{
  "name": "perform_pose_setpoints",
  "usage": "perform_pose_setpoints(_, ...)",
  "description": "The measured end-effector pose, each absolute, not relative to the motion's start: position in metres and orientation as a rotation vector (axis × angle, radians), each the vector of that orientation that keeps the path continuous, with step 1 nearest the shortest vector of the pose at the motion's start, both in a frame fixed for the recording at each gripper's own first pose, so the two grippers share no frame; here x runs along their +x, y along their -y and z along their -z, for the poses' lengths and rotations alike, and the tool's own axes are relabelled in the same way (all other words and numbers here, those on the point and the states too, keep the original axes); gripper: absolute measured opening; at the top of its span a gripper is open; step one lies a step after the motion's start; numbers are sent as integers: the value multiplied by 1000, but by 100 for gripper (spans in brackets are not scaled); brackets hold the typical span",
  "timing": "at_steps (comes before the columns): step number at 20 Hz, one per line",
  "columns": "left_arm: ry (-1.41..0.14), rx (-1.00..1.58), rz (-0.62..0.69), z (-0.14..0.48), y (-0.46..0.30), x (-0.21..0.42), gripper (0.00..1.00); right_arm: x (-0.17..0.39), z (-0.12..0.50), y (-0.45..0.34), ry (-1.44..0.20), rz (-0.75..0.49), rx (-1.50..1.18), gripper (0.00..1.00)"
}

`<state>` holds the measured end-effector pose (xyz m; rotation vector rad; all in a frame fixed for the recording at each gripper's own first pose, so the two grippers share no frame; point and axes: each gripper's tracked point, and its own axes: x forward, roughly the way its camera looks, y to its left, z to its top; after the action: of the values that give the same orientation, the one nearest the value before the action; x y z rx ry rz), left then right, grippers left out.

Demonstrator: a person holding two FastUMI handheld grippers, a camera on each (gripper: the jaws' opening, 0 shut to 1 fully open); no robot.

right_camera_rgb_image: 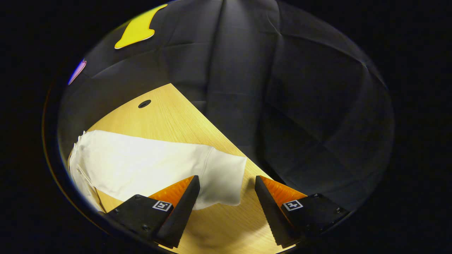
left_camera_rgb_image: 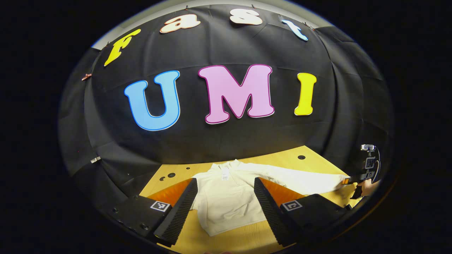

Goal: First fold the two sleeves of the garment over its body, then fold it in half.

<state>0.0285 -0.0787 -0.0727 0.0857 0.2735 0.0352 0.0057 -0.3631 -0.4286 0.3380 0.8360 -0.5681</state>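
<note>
A white garment (left_camera_rgb_image: 226, 197) lies flat on a wooden table (left_camera_rgb_image: 310, 160), collar toward the booth's black wall (left_camera_rgb_image: 226, 141). Its body sits between the left gripper's (left_camera_rgb_image: 224, 208) fingers in the left gripper view, below them and apart from them. One sleeve (left_camera_rgb_image: 300, 180) stretches out sideways across the table toward the right gripper (left_camera_rgb_image: 348, 180), which shows at the far edge of that view with a hand (left_camera_rgb_image: 369, 187) behind it, close by the cuff; whether it touches the cuff cannot be told there.

In the right gripper view the sleeve (right_camera_rgb_image: 152, 165) lies flat, and its cuff (right_camera_rgb_image: 226, 176) reaches into the gap between the right gripper's (right_camera_rgb_image: 226, 199) fingers. The jaws stand wide apart, with nothing pressed between them. The left gripper's jaws are likewise wide and hold nothing. Small dark holes (right_camera_rgb_image: 144, 103) dot the tabletop near the wall.
</note>
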Motion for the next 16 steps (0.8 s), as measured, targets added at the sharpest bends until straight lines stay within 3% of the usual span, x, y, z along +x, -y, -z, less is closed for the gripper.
perform_pose_setpoints(4, -256, 102, -12, 70, 92, 29, 99, 12, 432, 356, -831, 521, 313, 94)
perform_pose_setpoints(5, -254, 104, -8, 69, 95, 29, 99, 17, 434, 352, -833, 507, 317, 78)
perform_pose_setpoints(6, -252, 104, -8, 70, 96, 28, 99, 17, 433, 348, -828, 501, 307, 72)
perform_pose_setpoints(7, -250, 102, -10, 69, 96, 29, 99, 18, 433, 343, -826, 484, 313, 56)
perform_pose_setpoints(8, -247, 100, -13, 68, 95, 28, 99, 20, 430, 340, -822, 478, 313, 51)
perform_pose_setpoints(9, -245, 99, -18, 68, 95, 28, 99, 21, 430, 339, -824, 474, 314, 33)
perform_pose_setpoints(13, -250, 88, -29, 71, 87, 24, 99, 26, 432, 337, -838, 453, 358, 13)
perform_pose_setpoints(16, -260, 70, -46, 74, 74, 23, 99, 25, 427, 339, -855, 463, 364, 10)
